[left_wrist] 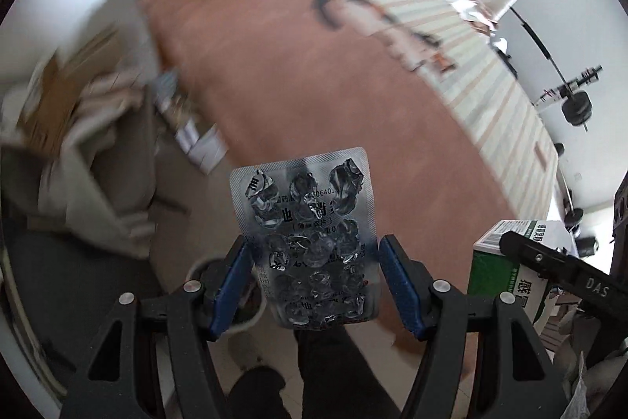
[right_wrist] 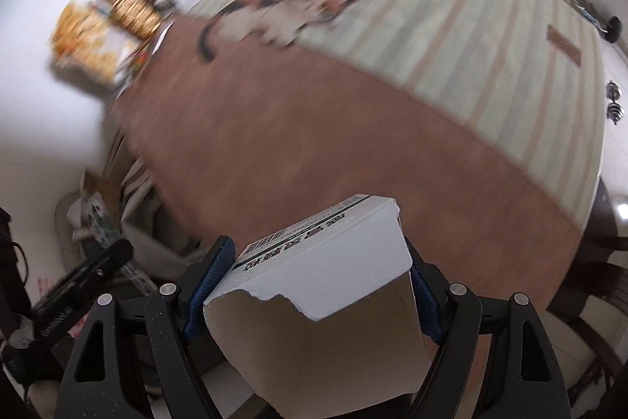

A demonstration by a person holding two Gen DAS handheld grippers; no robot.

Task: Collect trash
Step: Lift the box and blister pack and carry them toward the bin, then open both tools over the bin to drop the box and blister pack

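Left wrist view rides the left gripper (left_wrist: pixel 314 281), angled steeply down over the bed's brown near edge (left_wrist: pixel 314 85), close on a blister pack (left_wrist: pixel 310 238). Right wrist view sits on the right gripper (right_wrist: pixel 314 285), same steep downward tilt, close on a torn box (right_wrist: pixel 314 285). Both share the brown and striped bedding (right_wrist: pixel 451 46), the cat (right_wrist: pixel 282 10) and the clutter at the bed's left corner.

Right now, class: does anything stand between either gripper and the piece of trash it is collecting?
Nothing visible does. The left gripper already holds the empty blister pack between its blue pads, and the right gripper grips the torn medicine box. No bin can be made out.
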